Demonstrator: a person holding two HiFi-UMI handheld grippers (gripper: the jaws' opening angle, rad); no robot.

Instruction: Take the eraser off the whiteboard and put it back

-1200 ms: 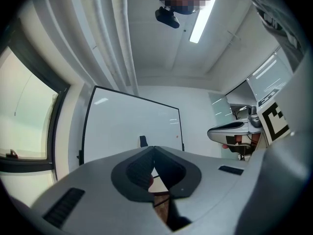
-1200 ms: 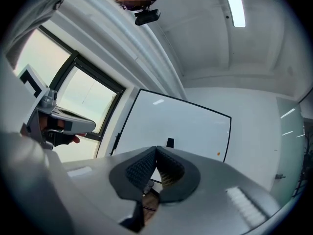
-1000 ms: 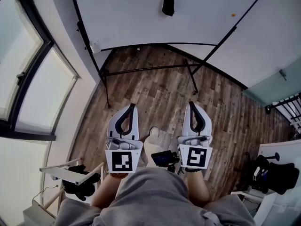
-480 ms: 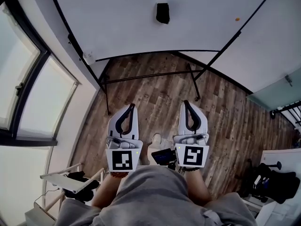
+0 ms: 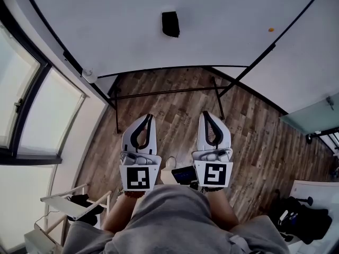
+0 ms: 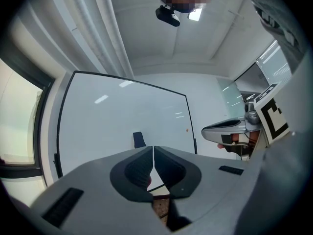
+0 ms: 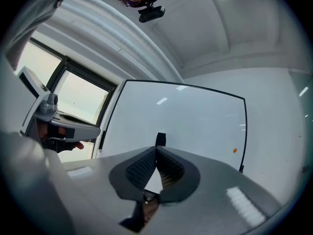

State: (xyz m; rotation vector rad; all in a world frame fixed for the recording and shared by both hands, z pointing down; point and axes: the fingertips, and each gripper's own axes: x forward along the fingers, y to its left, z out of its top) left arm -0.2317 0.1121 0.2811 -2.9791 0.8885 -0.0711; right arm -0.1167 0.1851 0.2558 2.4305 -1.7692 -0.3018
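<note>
A small black eraser (image 5: 170, 24) sticks on the white whiteboard (image 5: 116, 30) straight ahead, well beyond both grippers; it also shows as the dark eraser (image 6: 139, 139) in the left gripper view and the eraser (image 7: 160, 139) just above the jaw tips in the right gripper view. My left gripper (image 5: 149, 116) and right gripper (image 5: 204, 113) are held side by side over the wooden floor, pointing level at the board. Both have their jaws together at the tips with nothing between them.
The board stands on a black metal frame (image 5: 164, 91) with legs on the wooden floor (image 5: 254, 136). A small orange magnet (image 5: 271, 29) sits on the board at right. Windows (image 5: 32, 115) line the left wall. A dark bag (image 5: 299, 221) lies at the lower right.
The whiteboard and eraser have come closer and lower in the head view as I moved toward the board. Both grippers kept their pose and stayed shut.
</note>
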